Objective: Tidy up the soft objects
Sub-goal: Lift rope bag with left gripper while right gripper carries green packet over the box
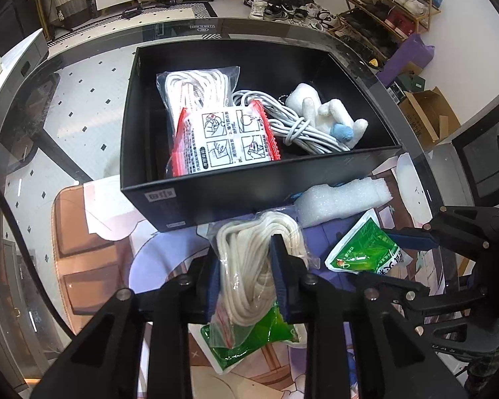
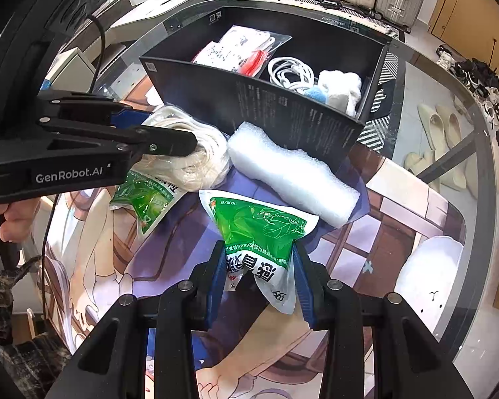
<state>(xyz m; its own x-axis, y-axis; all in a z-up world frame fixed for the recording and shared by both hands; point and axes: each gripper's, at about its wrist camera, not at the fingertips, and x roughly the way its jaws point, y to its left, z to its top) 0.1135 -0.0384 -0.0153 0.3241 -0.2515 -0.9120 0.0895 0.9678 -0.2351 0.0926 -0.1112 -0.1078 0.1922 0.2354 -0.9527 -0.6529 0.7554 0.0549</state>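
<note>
The left gripper [image 1: 248, 272] clamps a bagged coil of white rope [image 1: 259, 262], its long axis running toward the black box [image 1: 216, 196] just beyond. The right gripper [image 2: 259, 282] pinches a crinkly green pouch [image 2: 262, 229] near the box, beside a foam roll [image 2: 292, 173].

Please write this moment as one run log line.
left gripper: shut on rope bag | right gripper: shut on green packet | black box: partly filled
</note>
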